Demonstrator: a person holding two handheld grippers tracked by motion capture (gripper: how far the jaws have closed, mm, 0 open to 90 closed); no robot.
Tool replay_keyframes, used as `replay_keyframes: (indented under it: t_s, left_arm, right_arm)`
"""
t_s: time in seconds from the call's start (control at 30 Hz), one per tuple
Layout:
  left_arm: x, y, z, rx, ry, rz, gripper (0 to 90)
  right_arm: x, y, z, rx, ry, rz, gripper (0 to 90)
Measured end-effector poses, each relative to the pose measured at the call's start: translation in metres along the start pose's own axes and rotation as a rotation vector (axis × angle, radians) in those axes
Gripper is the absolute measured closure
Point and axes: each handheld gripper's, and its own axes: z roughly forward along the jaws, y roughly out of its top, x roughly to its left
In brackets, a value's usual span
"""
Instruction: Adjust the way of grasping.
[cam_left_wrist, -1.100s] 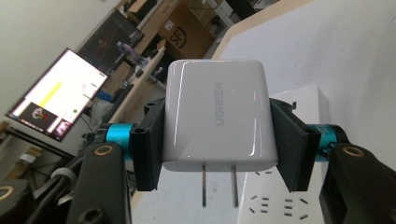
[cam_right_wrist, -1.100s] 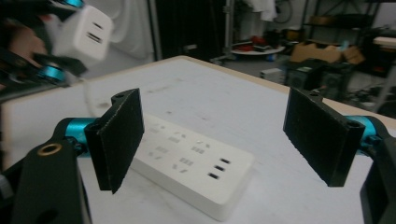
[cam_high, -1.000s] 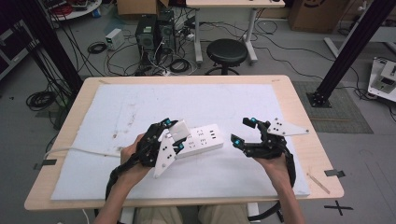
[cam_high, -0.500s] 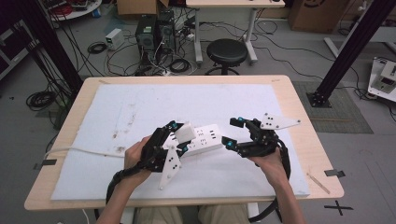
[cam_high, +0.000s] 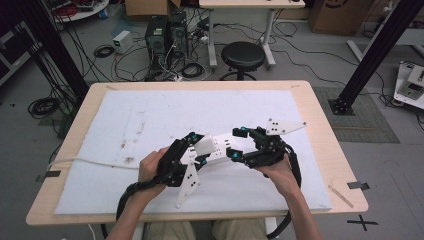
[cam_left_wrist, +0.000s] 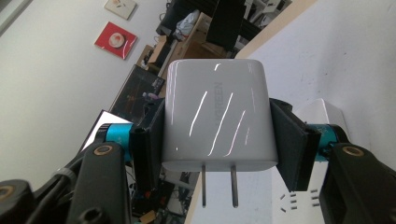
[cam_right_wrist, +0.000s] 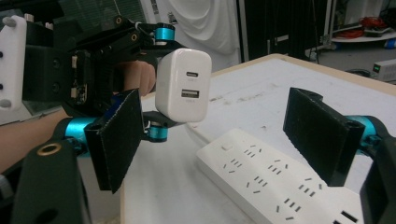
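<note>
Got the white charger (cam_left_wrist: 215, 114) clamped in my left gripper (cam_high: 192, 150), its 2 prongs free for plugging in. Right gripper (cam_high: 239, 143) is open around the power strip (cam_right_wrist: 275, 186) on the bench (cam_high: 310, 100), probably to steady it.

Wooden table (cam_high: 320, 125) topped with a white mat (cam_high: 150, 120); white power strip (cam_high: 220, 149) lies flat on mat, between the right gripper's (cam_high: 235, 142) spread jaws.

Glossy white plastic charger (cam_left_wrist: 215, 116) with bare metal prongs between the left gripper's (cam_left_wrist: 215, 140) matt black pads (cam_left_wrist: 289, 144); below it, a satin-smooth white plastic power strip (cam_right_wrist: 275, 186) on stained white cloth (cam_high: 150, 120)
</note>
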Motion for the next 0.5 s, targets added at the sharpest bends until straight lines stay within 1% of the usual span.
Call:
replay_keyframes:
  t_s: [0.1, 0.13, 0.17, 0.2, 0.23, 0.33, 0.37, 0.43, 0.5]
  left_arm:
    - [-0.002, 0.001, 0.002, -0.007, -0.001, 0.006, 42.4]
    - [-0.002, 0.001, 0.002, -0.007, -0.001, 0.006, 42.4]
    - [-0.003, 0.002, 0.003, -0.011, -0.001, 0.016, 42.4]
    - [-0.003, 0.002, 0.004, -0.010, 0.000, 0.024, 42.4]
    - [-0.004, 0.002, 0.004, -0.013, 0.003, 0.025, 42.4]
    - [-0.004, 0.003, 0.004, -0.016, 0.005, 0.035, 42.4]
    - [-0.005, 0.004, 0.005, -0.021, 0.011, 0.041, 42.4]
    - [-0.005, 0.004, 0.005, -0.021, 0.011, 0.041, 42.4]
    - [-0.007, 0.006, 0.006, -0.032, 0.020, 0.033, 42.4]
  right_arm:
    - [0.000, 0.000, 0.001, 0.002, 0.003, 0.004, 20.7]
    - [0.000, 0.000, 0.005, 0.003, 0.015, 0.001, 20.7]
    - [0.000, 0.000, 0.005, 0.003, 0.015, 0.001, 20.7]
    - [0.000, 0.001, 0.010, 0.015, 0.029, 0.008, 20.7]
    - [0.000, 0.000, 0.011, 0.019, 0.032, 0.010, 20.7]
    - [0.000, 0.000, 0.014, 0.015, 0.039, 0.012, 20.7]
    - [0.001, 0.000, 0.015, 0.014, 0.040, 0.013, 20.7]
    - [0.001, 0.000, 0.016, 0.010, 0.045, 0.014, 20.7]
    - [0.001, 0.000, 0.018, -0.005, 0.056, 0.021, 20.7]
